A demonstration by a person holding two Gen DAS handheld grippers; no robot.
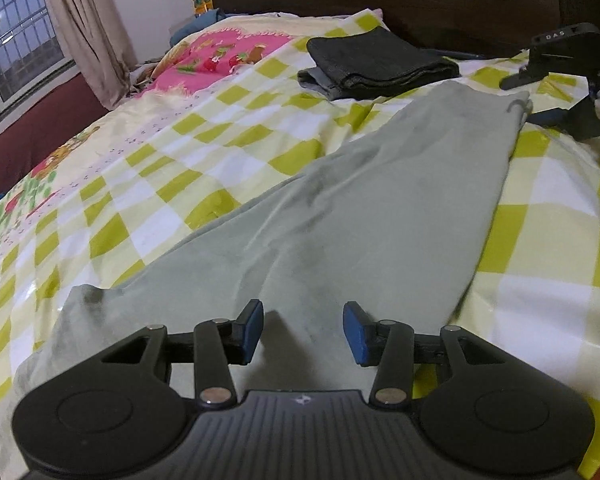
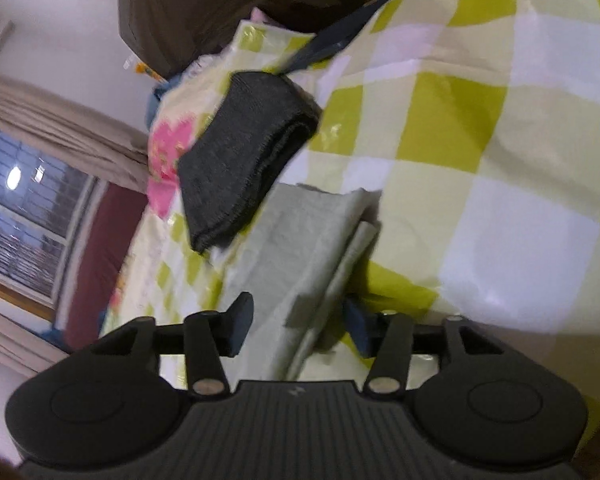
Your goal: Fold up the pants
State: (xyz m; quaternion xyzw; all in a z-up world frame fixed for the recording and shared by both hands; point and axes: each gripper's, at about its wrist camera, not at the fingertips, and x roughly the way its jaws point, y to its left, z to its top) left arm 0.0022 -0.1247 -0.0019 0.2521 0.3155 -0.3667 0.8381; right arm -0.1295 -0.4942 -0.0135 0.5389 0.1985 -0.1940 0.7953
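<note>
Hand-held gripper, left: jaws stand moderately apart, nothing between the pads; it hovers over the leg end of the grey-green pants. The pants lie lengthwise on the checked bedspread, folded leg upon leg, running from this hand-held gripper to the waist end near the folded dark garment. The right hand-held gripper shows at that far end, just beside the waist.

Hand-held gripper, right: jaws apart, with the layered waist edge of the pants lying between the pads; contact is not visible, so it reads as released or not yet gripped. The folded dark garment sits just beyond the waist, overlapping its corner. The checked bedspread lies to the other side.

Step, as judged: fold the length in half. Advice: catch both layers at each end, keep the edges aligned, lift low, and keep the waist clear of the dark garment.
</note>
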